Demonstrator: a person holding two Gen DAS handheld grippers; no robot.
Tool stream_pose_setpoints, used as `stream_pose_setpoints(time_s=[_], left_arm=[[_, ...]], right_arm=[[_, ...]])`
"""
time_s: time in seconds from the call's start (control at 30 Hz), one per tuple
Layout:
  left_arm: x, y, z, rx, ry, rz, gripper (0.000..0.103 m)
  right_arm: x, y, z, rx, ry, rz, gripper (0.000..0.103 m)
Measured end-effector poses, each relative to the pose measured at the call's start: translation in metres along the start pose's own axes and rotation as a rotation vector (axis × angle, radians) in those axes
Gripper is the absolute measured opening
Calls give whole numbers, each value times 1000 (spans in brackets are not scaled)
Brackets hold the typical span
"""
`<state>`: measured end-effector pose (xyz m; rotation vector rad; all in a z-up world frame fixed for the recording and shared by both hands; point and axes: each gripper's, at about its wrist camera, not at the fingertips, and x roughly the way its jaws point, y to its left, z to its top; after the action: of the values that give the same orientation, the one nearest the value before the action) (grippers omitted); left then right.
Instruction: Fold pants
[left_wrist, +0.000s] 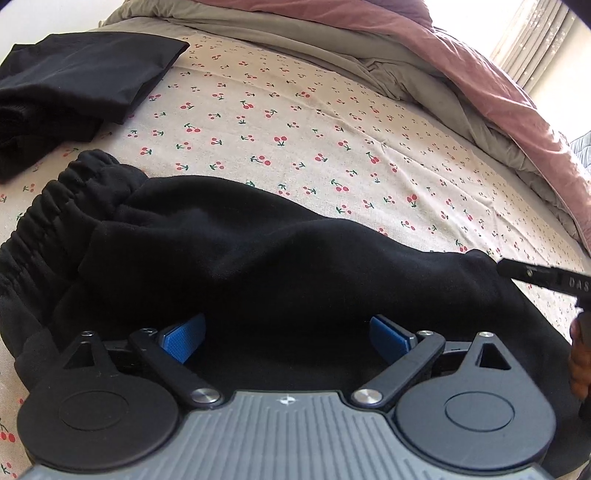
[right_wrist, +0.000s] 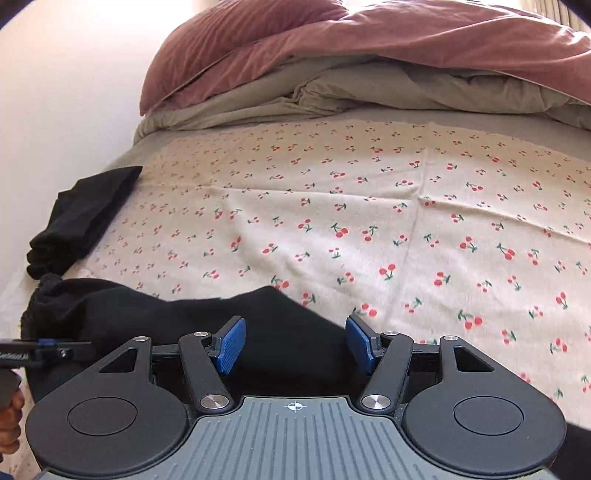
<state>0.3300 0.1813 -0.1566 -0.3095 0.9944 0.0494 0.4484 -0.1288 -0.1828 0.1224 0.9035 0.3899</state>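
We see a folded black garment (left_wrist: 85, 74) at 10 o'clock on the cream cherry-print bedsheet (left_wrist: 295, 122). The black fleece pants with elastic waistband (left_wrist: 258, 251) lie bunched across the near edge, waistband at 9. Left gripper (left_wrist: 288, 338): blue pads spread wide, cloth between, not pinched. Right gripper (right_wrist: 295, 345): jaws apart over the pants' edge. Pink duvet (right_wrist: 332, 48) at 12.

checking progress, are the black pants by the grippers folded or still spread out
Folded over: the black pants lie doubled in a thick band, elastic waistband bunched at the left end.
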Motion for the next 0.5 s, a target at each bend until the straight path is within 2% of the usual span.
stream_pose_setpoints(time_s=[0.03,0.1,0.17,0.2,0.23,0.37,0.5], left_arm=[[1,-2,-1,15,0,6,101],[1,-6,-1,39,1,13,102],[3,-5,0,43,3,10,102],[2,-4,1,33,3,4,103],[2,-3,2,22,4,-1,103],[1,-1,2,-6,0,-6,103],[1,-7,-2,30,-4,25,103]], right_arm=[[10,-3,6,15,20,27,66],[32,-7,9,52,74,77,68],[30,4,5,-23,63,80,64],[23,10,0,-50,57,110,42],[15,14,-5,-65,44,131,29],[-18,31,-32,-179,4,199,29],[-41,44,-55,-271,-12,250,32]])
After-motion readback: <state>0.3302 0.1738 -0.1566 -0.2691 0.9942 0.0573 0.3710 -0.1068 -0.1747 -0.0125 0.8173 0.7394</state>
